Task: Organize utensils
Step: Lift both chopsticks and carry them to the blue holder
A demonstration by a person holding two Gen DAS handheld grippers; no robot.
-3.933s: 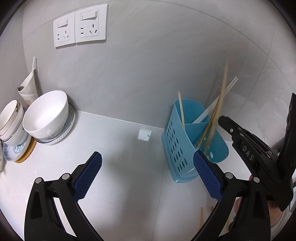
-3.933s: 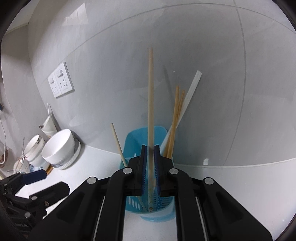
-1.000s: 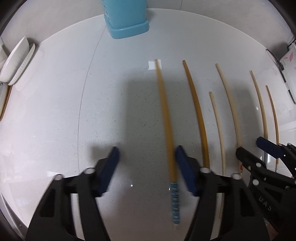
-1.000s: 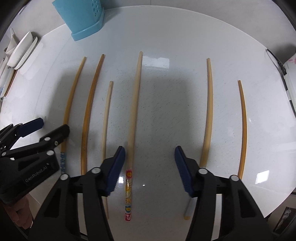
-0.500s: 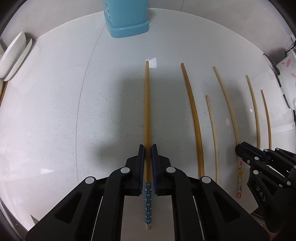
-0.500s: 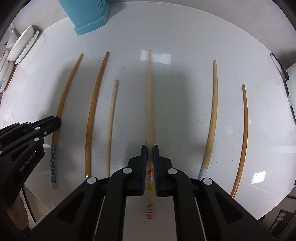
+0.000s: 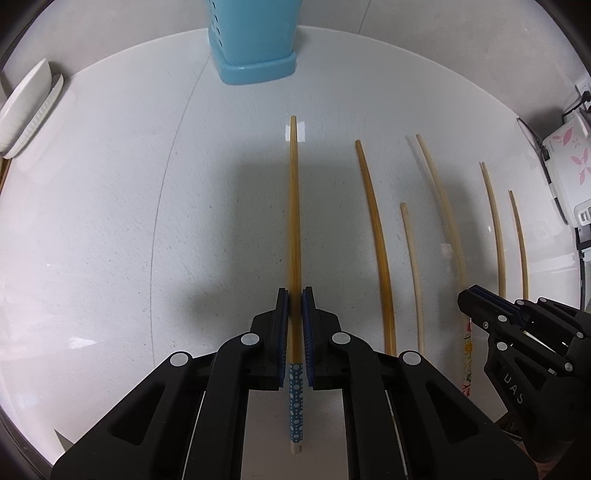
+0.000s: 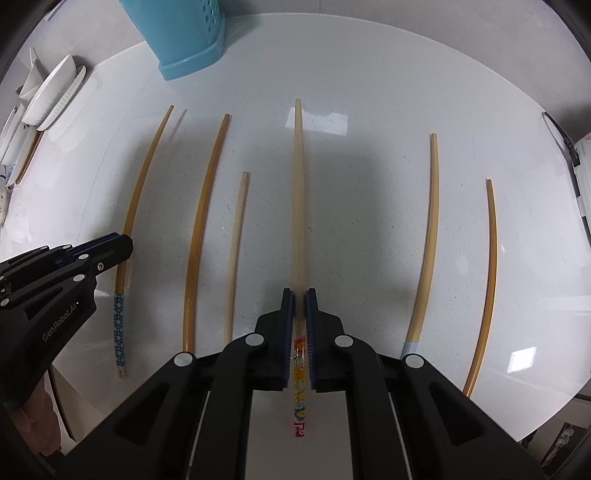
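Clamped tight in the left hand-held gripper [image 7: 294, 295]: a blue-dotted chopstick [image 7: 294, 221]. Pinched likewise in the right hand-held gripper [image 8: 299, 295]: a red-and-yellow-ended chopstick [image 8: 298, 184]. Four more chopsticks flat on the white table [image 8: 369, 74], near the blue holder [image 8: 184, 33].

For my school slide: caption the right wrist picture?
Right gripper shut on a colourful-handled chopstick among five others.
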